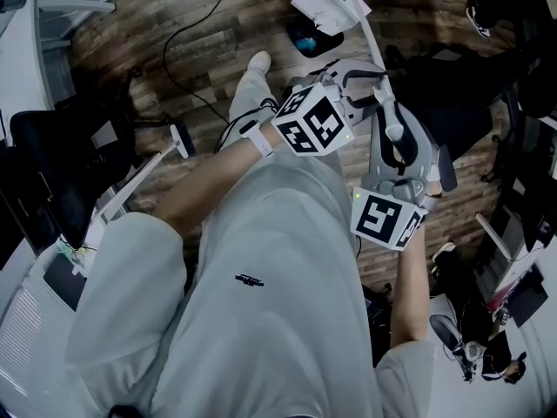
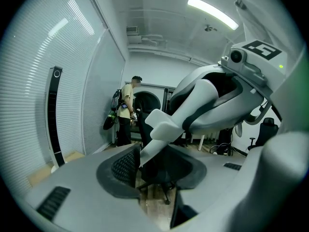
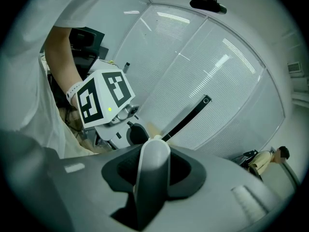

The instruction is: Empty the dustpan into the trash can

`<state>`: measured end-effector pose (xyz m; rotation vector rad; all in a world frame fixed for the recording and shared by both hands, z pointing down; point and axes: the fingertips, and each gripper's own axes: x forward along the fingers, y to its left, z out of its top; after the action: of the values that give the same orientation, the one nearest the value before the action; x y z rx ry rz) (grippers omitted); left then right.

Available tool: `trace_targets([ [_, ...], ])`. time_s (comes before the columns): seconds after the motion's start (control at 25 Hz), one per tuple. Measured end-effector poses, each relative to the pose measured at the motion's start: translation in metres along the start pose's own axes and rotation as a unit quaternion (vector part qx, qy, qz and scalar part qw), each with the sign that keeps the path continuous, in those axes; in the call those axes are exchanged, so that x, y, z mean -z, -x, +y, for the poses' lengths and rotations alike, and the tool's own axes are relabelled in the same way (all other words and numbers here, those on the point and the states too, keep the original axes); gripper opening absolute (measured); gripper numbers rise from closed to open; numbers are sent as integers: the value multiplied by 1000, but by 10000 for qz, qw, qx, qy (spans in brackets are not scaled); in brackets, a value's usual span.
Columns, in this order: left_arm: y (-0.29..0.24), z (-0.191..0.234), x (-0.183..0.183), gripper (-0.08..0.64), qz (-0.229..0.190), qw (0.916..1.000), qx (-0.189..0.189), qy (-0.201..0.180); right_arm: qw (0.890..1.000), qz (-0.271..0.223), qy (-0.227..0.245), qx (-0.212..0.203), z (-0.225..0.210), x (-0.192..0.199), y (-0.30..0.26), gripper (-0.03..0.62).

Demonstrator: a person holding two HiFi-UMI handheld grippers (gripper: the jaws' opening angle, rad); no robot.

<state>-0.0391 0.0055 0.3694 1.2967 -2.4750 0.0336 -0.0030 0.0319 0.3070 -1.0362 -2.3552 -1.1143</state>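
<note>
head view shows the dustpan (image 1: pixel 329 3) well ahead of both grippers, its flat white pan tilted above the wood-plank floor (image 1: pixel 174 24). its long axis follows the thin white handle (image 1: pixel 372 50), which runs away from the person, from the right gripper (image 1: pixel 393 133) out to the pan. just beside the pan sits a dark round thing with a blue inside (image 1: pixel 305 35). i take it for the trash can, though it is too small to be sure.

the right gripper carries the load: in the right gripper view its jaws are clamped on the handle's thick, smooth, rounded end (image 3: pixel 153 168). the left gripper (image 1: pixel 372 90) is just beside the shaft, slightly nearer the pan. in the left gripper view its jaws stand apart, with floor showing through the gap. a flat white slat (image 2: pixel 152 146) lies along one textured pad (image 2: pixel 126 164) only, not pinched as far as i can see.

the coming tip looks to turn on swinging the pan's mouth over that dark round thing, so the roll falls mainly to the right hand.
</note>
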Motion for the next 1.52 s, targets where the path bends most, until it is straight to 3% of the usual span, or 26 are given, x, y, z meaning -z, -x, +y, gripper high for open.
trace_targets([
  [0.44,8,-8,0,146,-48,9998,-176,11,9998,-116,147,-63,7,-2,9,117],
  [0.88,27,-21,-6,147,-159,9992,-362,-68,9959,-251,856,-141,25,-13,29,117],
  [1.52,29,-23,-11,147,-209,9989,-422,-56,9954,-297,903,-137,21,-16,33,118],
])
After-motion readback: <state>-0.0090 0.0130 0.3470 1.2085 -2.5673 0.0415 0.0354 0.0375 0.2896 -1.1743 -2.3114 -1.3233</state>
